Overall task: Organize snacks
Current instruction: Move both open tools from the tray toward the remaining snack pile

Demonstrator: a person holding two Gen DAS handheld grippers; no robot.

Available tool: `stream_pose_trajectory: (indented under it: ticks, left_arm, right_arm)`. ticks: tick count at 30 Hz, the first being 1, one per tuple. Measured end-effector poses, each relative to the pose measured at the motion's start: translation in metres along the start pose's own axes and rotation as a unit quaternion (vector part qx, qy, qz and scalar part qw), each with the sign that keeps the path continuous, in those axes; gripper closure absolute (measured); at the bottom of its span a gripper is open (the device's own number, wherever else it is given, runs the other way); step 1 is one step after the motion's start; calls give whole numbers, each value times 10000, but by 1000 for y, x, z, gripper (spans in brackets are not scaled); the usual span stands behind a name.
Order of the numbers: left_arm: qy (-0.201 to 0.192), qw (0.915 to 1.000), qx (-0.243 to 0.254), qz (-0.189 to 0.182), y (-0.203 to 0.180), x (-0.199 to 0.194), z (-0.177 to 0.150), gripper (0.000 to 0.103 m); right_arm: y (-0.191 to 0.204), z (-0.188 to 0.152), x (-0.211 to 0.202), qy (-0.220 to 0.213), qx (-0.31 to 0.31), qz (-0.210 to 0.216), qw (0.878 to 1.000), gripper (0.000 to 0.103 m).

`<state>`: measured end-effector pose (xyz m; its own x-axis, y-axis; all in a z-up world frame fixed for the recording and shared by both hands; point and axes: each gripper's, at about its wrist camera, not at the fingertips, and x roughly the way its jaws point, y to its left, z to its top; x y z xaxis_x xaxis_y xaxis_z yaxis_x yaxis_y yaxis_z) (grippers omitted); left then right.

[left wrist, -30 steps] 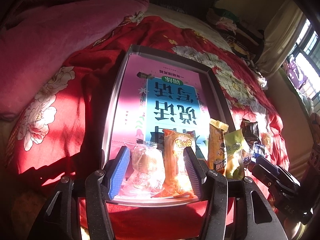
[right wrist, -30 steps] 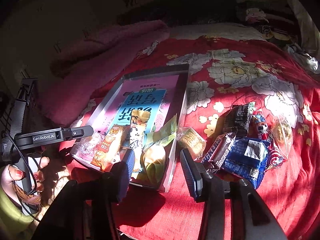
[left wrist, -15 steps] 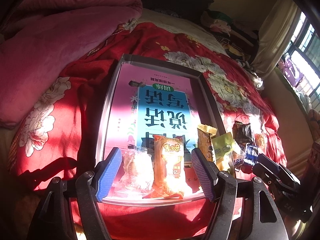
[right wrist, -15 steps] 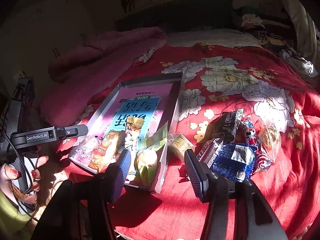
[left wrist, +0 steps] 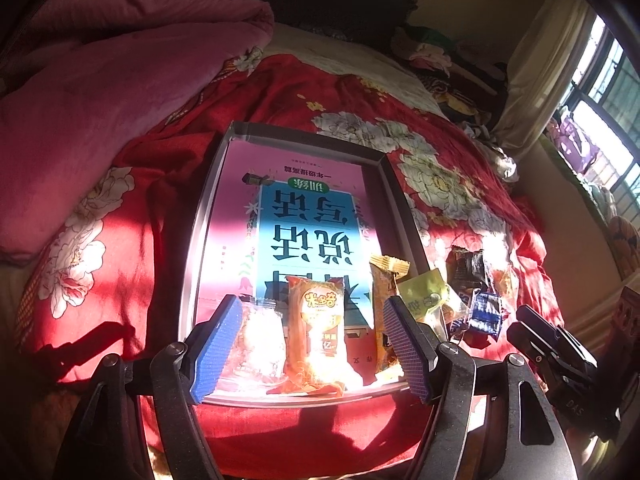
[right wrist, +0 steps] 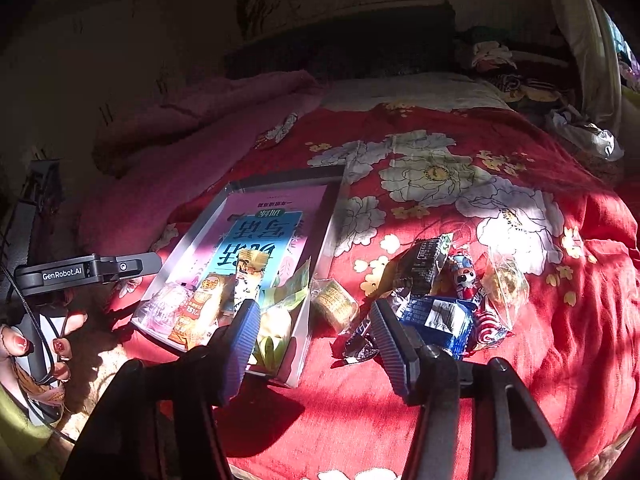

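A shallow grey tray [left wrist: 202, 216] lined with a pink and blue printed sheet lies on the red flowered bedspread. Along its near edge lie a clear pack [left wrist: 256, 344], an orange pack [left wrist: 316, 332], a yellow wafer pack [left wrist: 382, 308] and a green pack [left wrist: 424, 294]. My left gripper [left wrist: 312, 344] hovers open above the clear and orange packs without touching them. My right gripper [right wrist: 314, 320] is open over the tray's right corner [right wrist: 300, 360]. A round biscuit pack [right wrist: 334, 304] lies on the bedspread beyond its gap, and the green pack [right wrist: 276, 320] sits by its left finger.
A heap of loose snacks lies right of the tray: a dark pack [right wrist: 424, 268], a blue pack [right wrist: 440, 320], a cartoon pack [right wrist: 464, 280] and a clear bag [right wrist: 506, 280]. A pink blanket [left wrist: 100, 100] is bunched at the far left. A hand [right wrist: 24, 344] holds the left gripper's handle.
Both grippers' jaws have spread wider and drawn back and up from the tray. The clear, orange and green packs stay lying in the tray.
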<state>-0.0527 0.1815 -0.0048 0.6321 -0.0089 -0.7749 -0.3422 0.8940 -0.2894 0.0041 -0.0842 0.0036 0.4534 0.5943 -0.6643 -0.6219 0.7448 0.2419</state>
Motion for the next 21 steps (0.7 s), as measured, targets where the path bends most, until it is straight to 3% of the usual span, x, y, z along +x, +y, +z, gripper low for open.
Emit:
stream_pose_trajectory:
  ticks: [21]
  left_arm:
    - [-141, 9982, 451, -376, -44, -19, -2, 28]
  right_arm:
    - [-35, 3, -27, -363, 298, -258, 9986, 45]
